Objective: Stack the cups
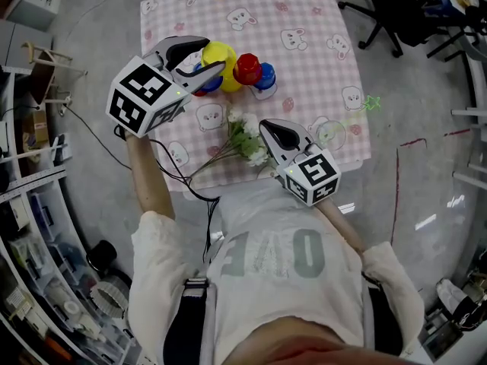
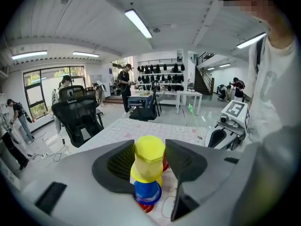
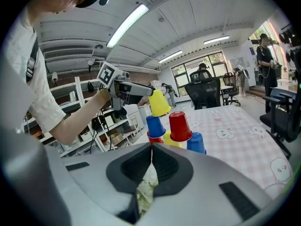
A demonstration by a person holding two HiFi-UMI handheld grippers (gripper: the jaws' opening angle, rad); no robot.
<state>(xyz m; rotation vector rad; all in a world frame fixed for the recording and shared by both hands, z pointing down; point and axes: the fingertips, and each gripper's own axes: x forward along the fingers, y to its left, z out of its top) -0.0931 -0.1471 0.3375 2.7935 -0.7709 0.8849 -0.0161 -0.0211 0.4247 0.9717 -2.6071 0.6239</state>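
Head view puts the left gripper (image 1: pixel 211 55) at the far left of the action, its jaws held wide but pinching the yellow cup (image 2: pixel 149 158), which hangs mouth-down in the air just above the half-built pyramid. The left gripper view shows the pads on either side of the cup's upper part, with the upper blue cup (image 2: pixel 147 191) straight below it. To the right of that blue cup the red cup (image 1: pixel 247 68) sits at the same level, and both rest on a bottom row of cups standing on the pink checked cloth (image 1: pixel 304 21). In that row, the lower blue cup (image 1: pixel 265 76) is at the right end. Further right and nearer the person lies a spray of white flowers (image 1: pixel 245 139), and the right gripper (image 1: pixel 272 134) has its jaws pressed together on part of that spray, low beside the table edge. The risk, as I judge it, is in the placing: the yellow cup looks lined up over the blue cup rather than over the gap between blue and red, so it could land on one rim, tip and knock the upper row over. A tilted release would do the same, and a twitch of the right gripper could drag the flowers into the base.
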